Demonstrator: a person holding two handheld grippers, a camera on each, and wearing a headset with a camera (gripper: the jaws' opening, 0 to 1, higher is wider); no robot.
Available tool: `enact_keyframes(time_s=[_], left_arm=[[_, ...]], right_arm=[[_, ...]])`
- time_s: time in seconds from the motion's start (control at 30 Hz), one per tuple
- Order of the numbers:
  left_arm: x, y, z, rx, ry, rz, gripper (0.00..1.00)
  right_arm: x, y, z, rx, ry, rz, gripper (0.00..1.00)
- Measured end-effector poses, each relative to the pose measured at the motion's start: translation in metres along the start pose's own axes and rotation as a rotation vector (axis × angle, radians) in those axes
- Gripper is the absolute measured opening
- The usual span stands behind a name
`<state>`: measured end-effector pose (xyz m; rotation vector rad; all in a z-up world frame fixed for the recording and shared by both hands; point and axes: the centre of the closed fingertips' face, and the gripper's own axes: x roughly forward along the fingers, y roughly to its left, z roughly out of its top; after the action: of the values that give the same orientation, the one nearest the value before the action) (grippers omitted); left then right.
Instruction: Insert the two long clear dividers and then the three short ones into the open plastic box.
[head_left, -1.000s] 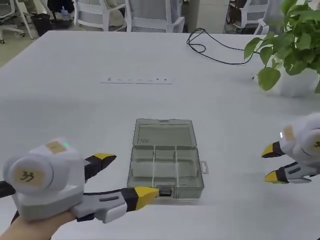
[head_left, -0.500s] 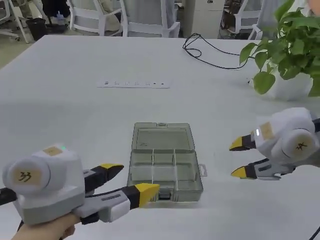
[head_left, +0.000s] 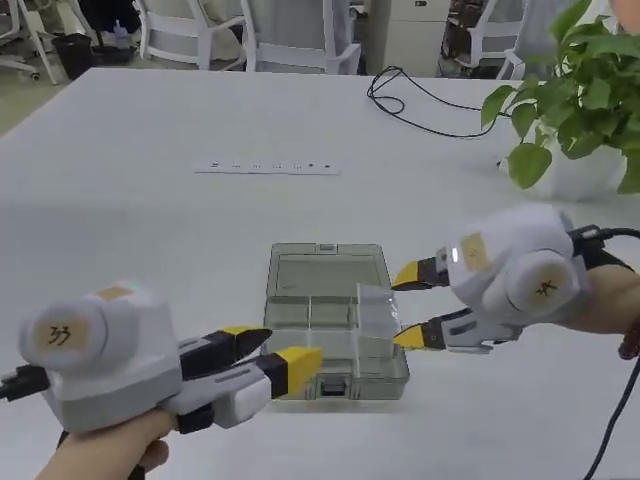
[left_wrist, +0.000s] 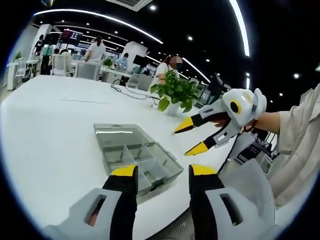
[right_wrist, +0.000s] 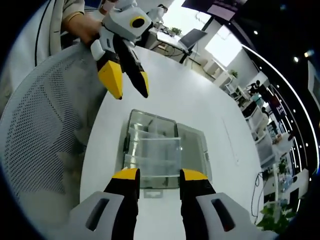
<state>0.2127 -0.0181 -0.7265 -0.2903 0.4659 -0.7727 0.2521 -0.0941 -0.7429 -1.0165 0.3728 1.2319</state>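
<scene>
Near the middle of the white worktop lies the open smoky-clear plastic box, its lid folded flat on the far side and its base already split into small compartments by clear walls. Over the right part of the base hangs the right gripper, white with black, yellow-tipped fingers. Its fingers are set apart and grasp a clear rectangular plastic divider edge to edge between their tips. In the right gripper view this divider spans the gap in front of the right gripper, with the box beneath it. Whether the divider already touches the box cannot be told, nor whether it is a long or a short one. At the near left, the left gripper points at the near left corner of the box with its fingers released and apart, nothing between them. One yellow tip overlaps the front edge of the box in the head view, though contact cannot be judged. The left gripper view looks past the left gripper at the box and the right gripper above its far side. The left gripper also shows beyond the box in the right gripper view. Farther off on the worktop are a flat white power strip, a looped black cable and, at the far right, a leafy green plant in a white pot.
</scene>
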Motion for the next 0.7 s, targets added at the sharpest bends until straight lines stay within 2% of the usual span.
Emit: enact_keyframes(time_s=[0.03, 0.33, 0.7], left_arm=[[0.002, -0.001, 0.0, -0.02, 0.002, -0.007, 0.37], [0.005, -0.003, 0.003, -0.083, -0.014, -0.036, 0.3], [0.005, -0.003, 0.005, -0.175, -0.018, -0.061, 0.13]], right_arm=[[0.002, 0.0, 0.005, -0.003, -0.012, -0.001, 0.32], [0.013, 0.008, 0.035, -0.032, -0.071, 0.013, 0.32], [0.019, 0.014, 0.059, -0.06, -0.121, 0.021, 0.32]])
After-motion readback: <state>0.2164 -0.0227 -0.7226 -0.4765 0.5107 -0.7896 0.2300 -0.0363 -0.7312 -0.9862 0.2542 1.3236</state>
